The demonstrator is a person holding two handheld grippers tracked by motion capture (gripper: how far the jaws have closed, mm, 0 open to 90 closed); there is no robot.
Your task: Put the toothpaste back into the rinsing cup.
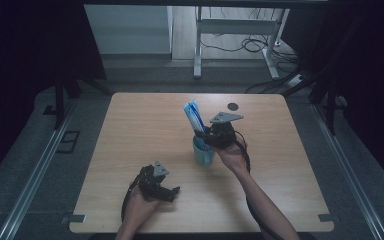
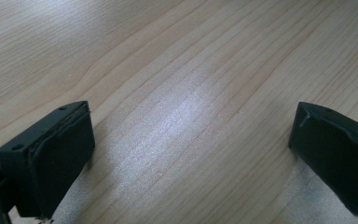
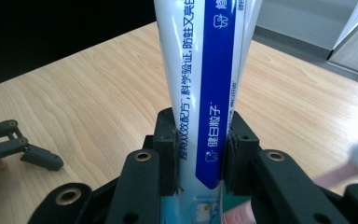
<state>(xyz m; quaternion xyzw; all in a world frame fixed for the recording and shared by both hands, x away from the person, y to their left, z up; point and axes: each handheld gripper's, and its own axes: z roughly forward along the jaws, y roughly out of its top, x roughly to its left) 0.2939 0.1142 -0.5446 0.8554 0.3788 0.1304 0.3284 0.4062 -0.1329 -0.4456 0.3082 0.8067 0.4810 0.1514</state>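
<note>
Right gripper [image 3: 200,154] pinching tube [image 3: 205,93] upright, long axis straight over cup [image 1: 202,152]; left gripper [image 2: 191,154] spread wide, idle, well apart.

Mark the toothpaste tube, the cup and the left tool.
toothpaste tube [image 3: 209,93], right gripper view, blue stripe of its body.
cup [image 1: 202,155], high view, teal outer wall.
left tool [image 2: 191,140], left gripper view, midway between its open jaws.
</note>
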